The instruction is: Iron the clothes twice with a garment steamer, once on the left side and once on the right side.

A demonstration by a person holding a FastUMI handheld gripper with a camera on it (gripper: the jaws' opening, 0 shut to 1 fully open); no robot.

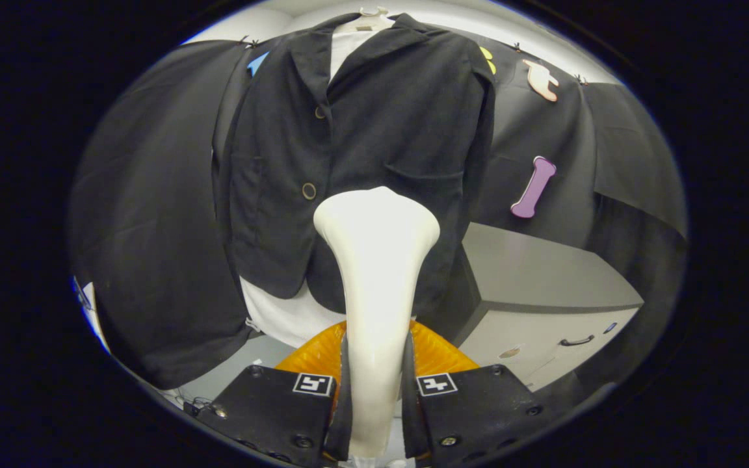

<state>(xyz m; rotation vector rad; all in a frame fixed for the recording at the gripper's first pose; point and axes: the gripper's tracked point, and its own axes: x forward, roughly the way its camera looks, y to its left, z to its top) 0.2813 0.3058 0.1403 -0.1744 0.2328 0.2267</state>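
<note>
While our gripper (376, 390) clamps both fingers against the sides of the garment steamer (376, 260), we see the cream-coloured steamer rise upright from between them, its narrow handle pinched near us and its broad rounded head beyond the fingertips. Its head stands before the lower front of the black jacket (355, 162), over the jacket's right-hand half, just right of the lower button (309, 191); we cannot tell whether head and cloth touch. We note that the jacket hangs on a pale hanger (368, 19), buttoned over a white garment (283, 315) that shows below its hem. An orange ribbed object (313, 354) lies just behind the fingers. Farther right stands a grey cabinet (530, 286) with a dark drawer handle (576, 340).
</note>
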